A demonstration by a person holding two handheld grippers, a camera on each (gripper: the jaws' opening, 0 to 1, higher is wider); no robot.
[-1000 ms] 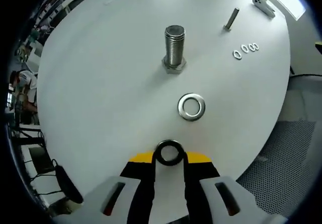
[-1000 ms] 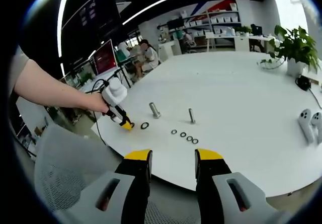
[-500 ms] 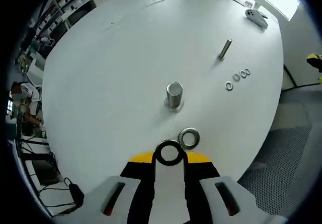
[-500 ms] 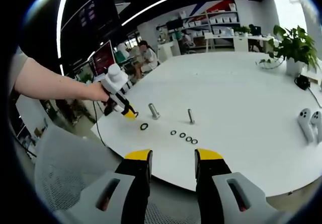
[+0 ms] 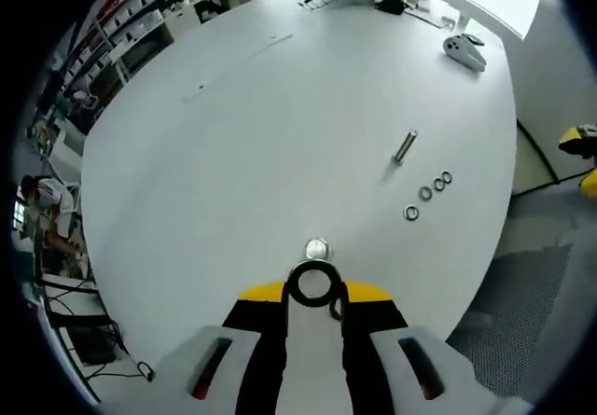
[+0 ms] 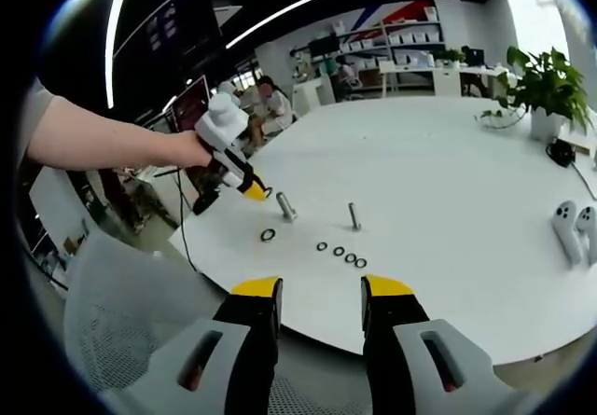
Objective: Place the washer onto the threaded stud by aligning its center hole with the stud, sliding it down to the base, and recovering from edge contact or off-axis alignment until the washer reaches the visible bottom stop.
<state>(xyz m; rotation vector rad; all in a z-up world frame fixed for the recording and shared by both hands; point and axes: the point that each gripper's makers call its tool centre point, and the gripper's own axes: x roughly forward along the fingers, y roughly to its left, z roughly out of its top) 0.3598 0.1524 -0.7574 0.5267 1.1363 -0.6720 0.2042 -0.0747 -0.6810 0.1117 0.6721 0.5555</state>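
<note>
In the left gripper view my left gripper (image 5: 313,296) is shut on a large steel washer (image 5: 312,267), which is held upright at the jaw tips. The thick threaded stud (image 5: 316,249) stands on the white table (image 5: 233,135); I see it almost end-on, just beyond the held washer. In the right gripper view a hand holds the left gripper (image 6: 257,191) in the air beside and slightly above the stud (image 6: 286,205). A second large washer (image 6: 268,235) lies flat on the table in front of the stud. My right gripper (image 6: 320,296) is open, empty, and off the table's near edge.
A thin stud (image 5: 404,146) stands further along the table, with a row of small washers (image 5: 425,194) beside it. White controllers (image 6: 571,227) lie at the right, and a potted plant (image 6: 546,84) stands at the back. A mesh chair (image 6: 121,312) sits below the table edge.
The left gripper has risen off the table with its washer and moved toward the thick stud, which now looks end-on below it. The right gripper has not moved.
</note>
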